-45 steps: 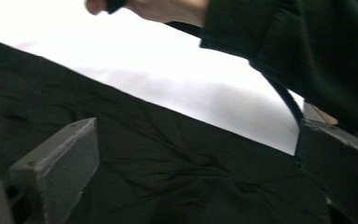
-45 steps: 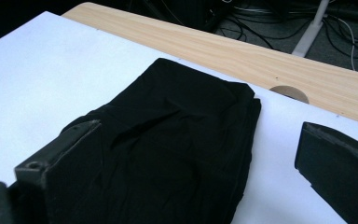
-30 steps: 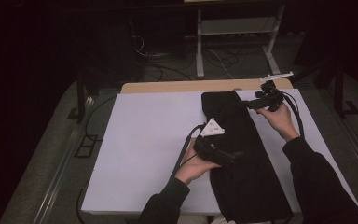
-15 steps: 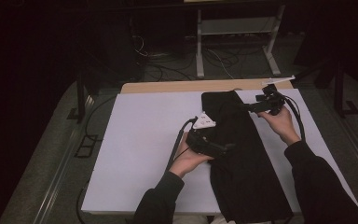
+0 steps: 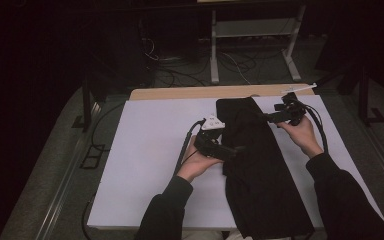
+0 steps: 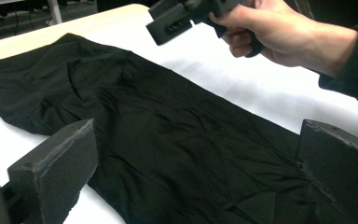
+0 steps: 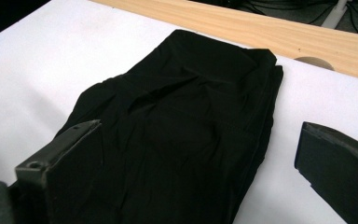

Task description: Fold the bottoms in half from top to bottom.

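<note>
Left gripper: the black two-jaw left gripper lay low at the left edge of the long black folded cloth garment, jaws wide apart with nothing between them
Left gripper view: its two black foam-faced jaws stood at the bottom corners with the garment spread between and beyond them; this view also caught the person's right hand holding the other gripper above the cloth's far side
Right gripper: the black two-jaw right gripper sat over the garment's upper right part, jaws likewise apart and empty
Right gripper view: it showed the garment's folded top end close up, its creases and a doubled edge on the right, plus the pale wooden table edge behind, detail the high view left dark
Left hand: the left hand gripped from below and to the left, gripper pointing right toward the cloth, its grey three-cornered plate uppermost
Right hand: held near the table's right side in the high view, wrist bent inward, gripper pointing left, black cable looping beside it
Garment: it ran lengthwise from the far middle of the white table sheet to the near edge, right of centre
Beyond: a white metal stand and tangled cables lay on the dark floor past the table
</note>
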Motion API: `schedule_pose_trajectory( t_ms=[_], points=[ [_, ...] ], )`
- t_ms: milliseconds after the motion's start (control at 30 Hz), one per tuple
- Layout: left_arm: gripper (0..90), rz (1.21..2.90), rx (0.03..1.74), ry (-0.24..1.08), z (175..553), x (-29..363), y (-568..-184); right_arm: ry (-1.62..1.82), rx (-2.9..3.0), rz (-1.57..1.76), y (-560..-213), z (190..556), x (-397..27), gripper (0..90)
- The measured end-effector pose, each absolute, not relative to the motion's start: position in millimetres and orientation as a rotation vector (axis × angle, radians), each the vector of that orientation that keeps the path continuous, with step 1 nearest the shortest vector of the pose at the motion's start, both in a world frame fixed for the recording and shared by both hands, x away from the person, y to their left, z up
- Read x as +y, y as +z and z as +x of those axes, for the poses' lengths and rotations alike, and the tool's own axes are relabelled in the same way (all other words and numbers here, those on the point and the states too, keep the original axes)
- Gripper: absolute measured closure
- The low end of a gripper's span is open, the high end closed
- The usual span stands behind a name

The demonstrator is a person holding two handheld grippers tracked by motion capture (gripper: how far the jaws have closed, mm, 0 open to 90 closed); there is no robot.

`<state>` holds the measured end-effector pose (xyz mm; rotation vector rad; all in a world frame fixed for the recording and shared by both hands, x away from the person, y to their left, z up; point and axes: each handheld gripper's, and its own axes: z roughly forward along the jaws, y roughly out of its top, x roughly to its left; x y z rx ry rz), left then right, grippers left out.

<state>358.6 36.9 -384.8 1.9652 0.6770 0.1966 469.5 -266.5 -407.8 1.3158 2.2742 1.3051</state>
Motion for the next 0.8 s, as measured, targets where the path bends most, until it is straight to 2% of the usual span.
schedule_pose_trajectory(
  t_ms=[800],
  points=[
    [0.0, 1.968, 0.768, 0.215, 408.9, 53.1, -383.9, 1.317, 2.304, 1.280, -409.8, 461.6, -261.8, 1.2]
  ],
)
